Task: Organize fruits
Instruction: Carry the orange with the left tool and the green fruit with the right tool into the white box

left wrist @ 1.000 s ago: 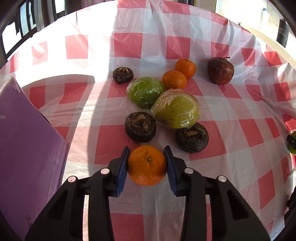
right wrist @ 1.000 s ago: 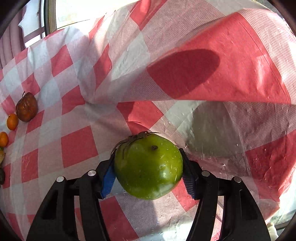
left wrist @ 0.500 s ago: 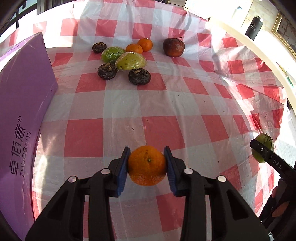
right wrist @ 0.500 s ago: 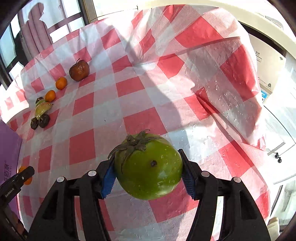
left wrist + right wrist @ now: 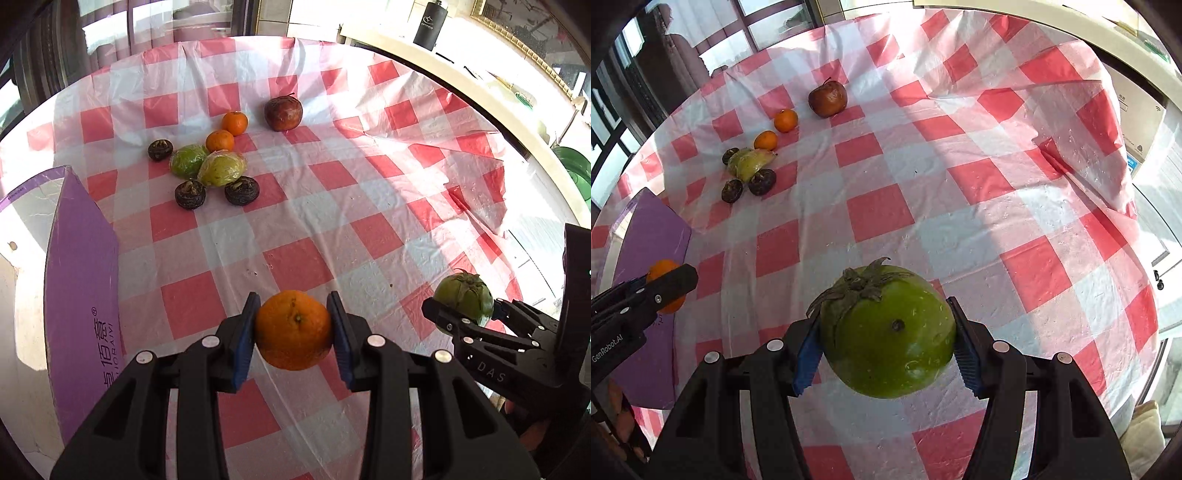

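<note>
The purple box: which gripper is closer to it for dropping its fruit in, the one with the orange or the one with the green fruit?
Probably left. The left gripper holds the orange right beside the purple box; the right gripper with the green fruit is farther off.

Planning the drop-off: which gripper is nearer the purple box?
Left. The left gripper, shut on an orange, is just beside the purple box; the right gripper, holding the green tomato, is farther off.

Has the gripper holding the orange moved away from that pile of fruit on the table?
Yes. The left gripper, shut on the orange, has pulled back and up from the fruit pile, which now looks small and far off.
</note>
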Tool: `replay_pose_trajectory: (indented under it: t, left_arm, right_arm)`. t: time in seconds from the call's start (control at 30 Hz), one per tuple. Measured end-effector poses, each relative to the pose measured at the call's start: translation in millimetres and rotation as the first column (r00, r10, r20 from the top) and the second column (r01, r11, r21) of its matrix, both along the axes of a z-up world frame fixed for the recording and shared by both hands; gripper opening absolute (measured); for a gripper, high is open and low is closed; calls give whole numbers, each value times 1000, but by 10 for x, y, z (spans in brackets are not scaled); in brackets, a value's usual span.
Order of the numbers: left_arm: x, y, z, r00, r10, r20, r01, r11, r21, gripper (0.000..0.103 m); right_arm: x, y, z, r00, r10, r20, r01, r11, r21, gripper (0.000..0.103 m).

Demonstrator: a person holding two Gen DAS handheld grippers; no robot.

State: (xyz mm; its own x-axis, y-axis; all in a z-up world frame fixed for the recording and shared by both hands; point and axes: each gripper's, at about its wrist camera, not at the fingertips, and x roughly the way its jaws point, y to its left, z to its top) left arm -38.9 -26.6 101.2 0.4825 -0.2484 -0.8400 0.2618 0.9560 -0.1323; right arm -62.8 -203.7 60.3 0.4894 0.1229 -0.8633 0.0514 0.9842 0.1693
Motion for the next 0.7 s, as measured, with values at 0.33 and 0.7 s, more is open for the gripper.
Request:
replay_pose_trajectory:
  t: [0.33, 0.7]
  left_arm:
    - [-23, 751, 507, 996, 18, 91, -21, 999, 37, 37]
    - [-81, 1863, 515, 980, 159, 118, -169, 982, 81, 38]
  right_arm:
    - [54, 861, 406, 997, 42, 61, -43, 999, 25, 61]
    - [19, 1845, 958, 961, 180, 212, -196, 979, 55, 61]
